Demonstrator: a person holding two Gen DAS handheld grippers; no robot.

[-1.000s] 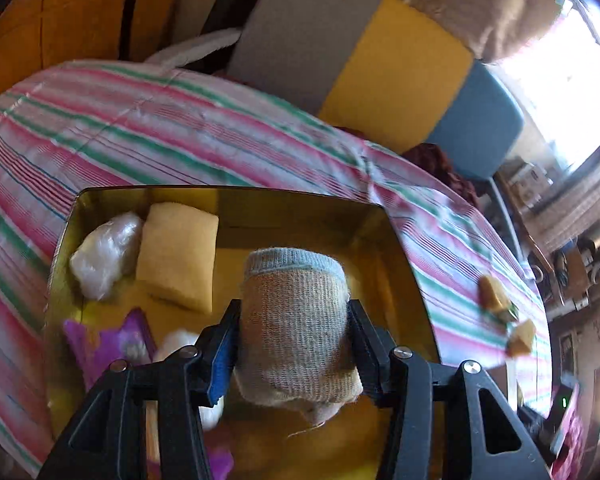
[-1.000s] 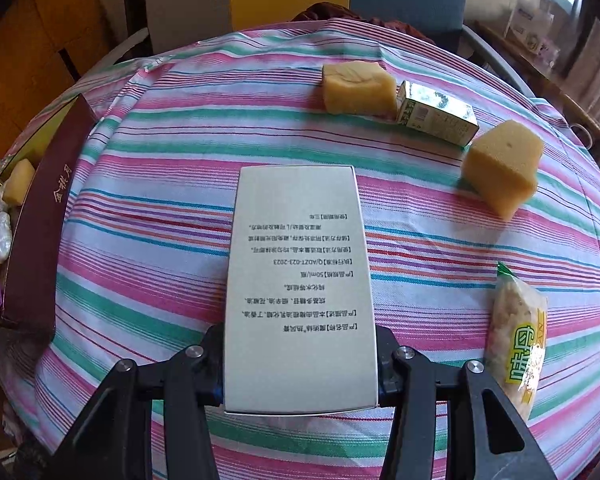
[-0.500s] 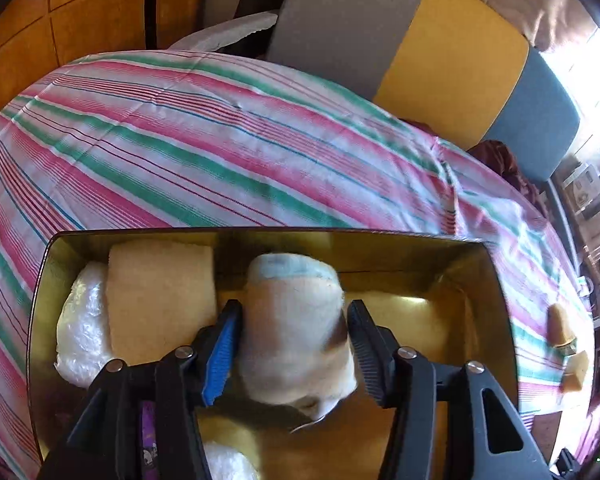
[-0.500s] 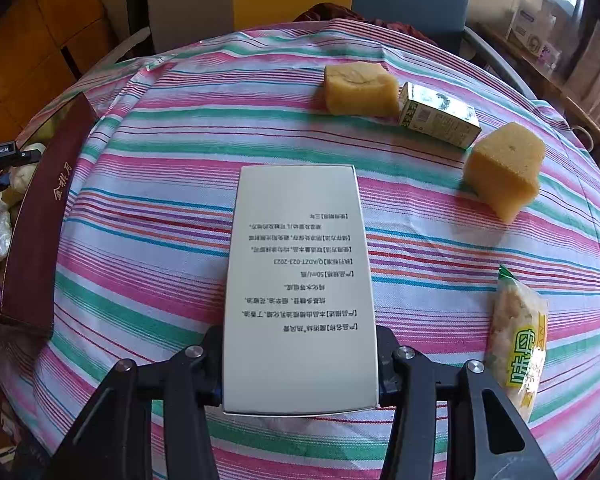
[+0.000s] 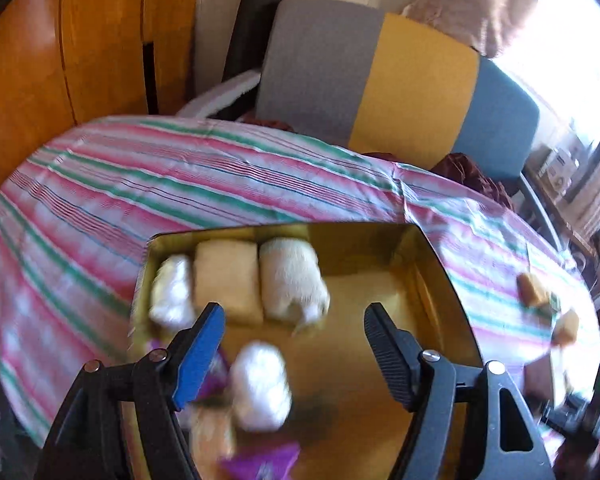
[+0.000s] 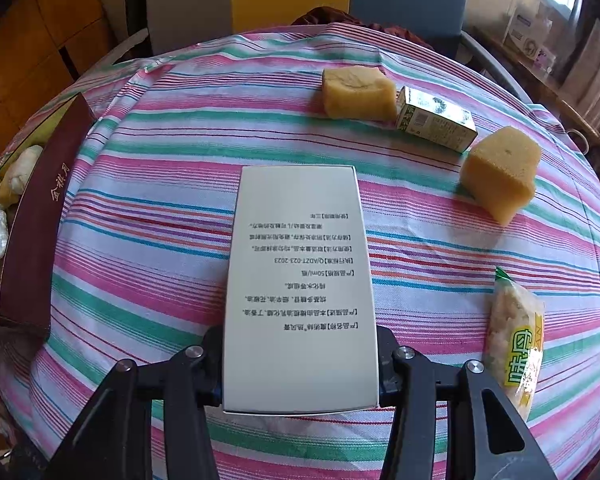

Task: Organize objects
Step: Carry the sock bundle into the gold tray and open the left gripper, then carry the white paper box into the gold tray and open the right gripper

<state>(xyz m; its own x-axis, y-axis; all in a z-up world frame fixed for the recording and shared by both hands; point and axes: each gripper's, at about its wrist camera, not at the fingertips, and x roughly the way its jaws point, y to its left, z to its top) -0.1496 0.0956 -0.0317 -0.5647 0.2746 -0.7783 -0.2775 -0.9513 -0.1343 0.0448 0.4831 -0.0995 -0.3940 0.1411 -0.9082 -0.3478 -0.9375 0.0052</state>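
Note:
In the left wrist view a gold tin (image 5: pixel 420 248) lies on the striped cloth. A rolled beige sock (image 5: pixel 290 280) rests in its far row beside a yellow sponge (image 5: pixel 226 280) and a white wad (image 5: pixel 170 294). My left gripper (image 5: pixel 292 334) hovers above the tin, its jaws opening and nothing between them. In the right wrist view my right gripper (image 6: pixel 300 364) is shut on a white printed box (image 6: pixel 300 292) above the cloth.
Two yellow sponges (image 6: pixel 358 92) (image 6: pixel 500 174), a small green carton (image 6: pixel 436 122) and a snack packet (image 6: pixel 516 336) lie on the cloth. The tin's maroon side (image 6: pixel 40 232) stands at the left. A white wad (image 5: pixel 260 386) and purple wrappers (image 5: pixel 260 460) lie in the tin. Chairs stand behind the table.
My left gripper let go of the rolled sock, which now lies in the tin's far row, and pulled back and up with its jaws spreading. The right gripper and box stayed still.

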